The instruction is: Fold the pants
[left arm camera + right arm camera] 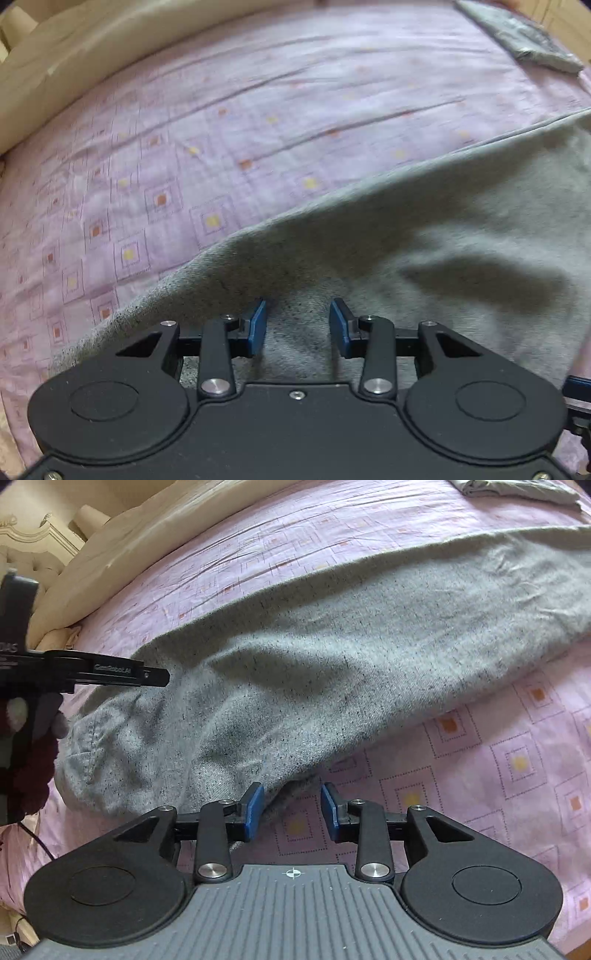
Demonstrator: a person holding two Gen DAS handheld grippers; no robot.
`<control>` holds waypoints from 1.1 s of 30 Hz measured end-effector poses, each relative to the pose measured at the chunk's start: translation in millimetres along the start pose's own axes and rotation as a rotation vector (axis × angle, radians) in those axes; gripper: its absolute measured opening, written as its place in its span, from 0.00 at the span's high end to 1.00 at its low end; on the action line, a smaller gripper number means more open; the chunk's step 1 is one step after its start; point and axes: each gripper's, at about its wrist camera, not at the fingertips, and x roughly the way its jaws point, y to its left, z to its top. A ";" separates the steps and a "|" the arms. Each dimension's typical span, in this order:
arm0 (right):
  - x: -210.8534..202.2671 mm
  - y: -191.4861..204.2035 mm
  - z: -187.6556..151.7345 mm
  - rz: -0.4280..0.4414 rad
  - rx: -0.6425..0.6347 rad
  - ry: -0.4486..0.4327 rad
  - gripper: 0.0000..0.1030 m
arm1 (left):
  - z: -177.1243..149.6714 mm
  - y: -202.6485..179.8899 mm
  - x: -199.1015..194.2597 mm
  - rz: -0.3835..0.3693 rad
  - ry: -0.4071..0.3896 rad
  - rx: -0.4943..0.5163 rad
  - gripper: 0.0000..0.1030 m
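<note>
Grey speckled pants (332, 635) lie spread across a pink patterned bedsheet (498, 760), running from lower left to upper right. In the left wrist view the pants (424, 229) fill the lower right. My left gripper (297, 321) is open, its blue fingers over the grey cloth with nothing between them. It also shows from the side in the right wrist view (155, 675), above the pants' left end. My right gripper (291, 805) is open at the pants' near edge, over the sheet, holding nothing.
A folded grey garment (532, 40) lies at the bed's far right corner, also in the right wrist view (517, 489). A cream blanket (147, 531) lies along the far left edge. A carved headboard (33, 542) stands behind it.
</note>
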 end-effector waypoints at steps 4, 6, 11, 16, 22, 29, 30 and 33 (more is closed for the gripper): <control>9.8 -0.9 14.4 0.000 0.012 -0.030 0.68 | -1.6 12.0 5.5 -0.029 0.024 -0.017 0.51; 6.8 -2.8 25.7 0.008 0.040 -0.083 0.68 | -6.5 4.2 2.4 0.000 0.022 0.048 0.50; 0.7 -9.1 43.9 0.000 0.073 -0.165 0.68 | -14.6 -8.0 -2.6 0.042 0.020 0.120 0.50; 1.8 -1.2 32.6 0.045 0.033 -0.108 0.68 | -14.9 0.4 -6.0 0.003 0.033 0.048 0.50; 25.0 21.4 8.8 0.166 -0.033 0.053 0.67 | -13.1 13.1 -5.0 -0.054 0.053 -0.014 0.50; 33.5 58.7 -2.3 0.174 -0.248 0.100 0.57 | -25.0 27.6 -22.0 -0.217 0.115 -0.040 0.49; 32.7 57.9 -2.0 0.176 -0.246 0.099 0.57 | -30.1 29.9 -25.6 -0.242 0.122 -0.027 0.49; 29.5 54.7 -3.7 0.185 -0.270 0.113 0.58 | -46.7 36.5 -32.4 -0.244 0.128 0.029 0.48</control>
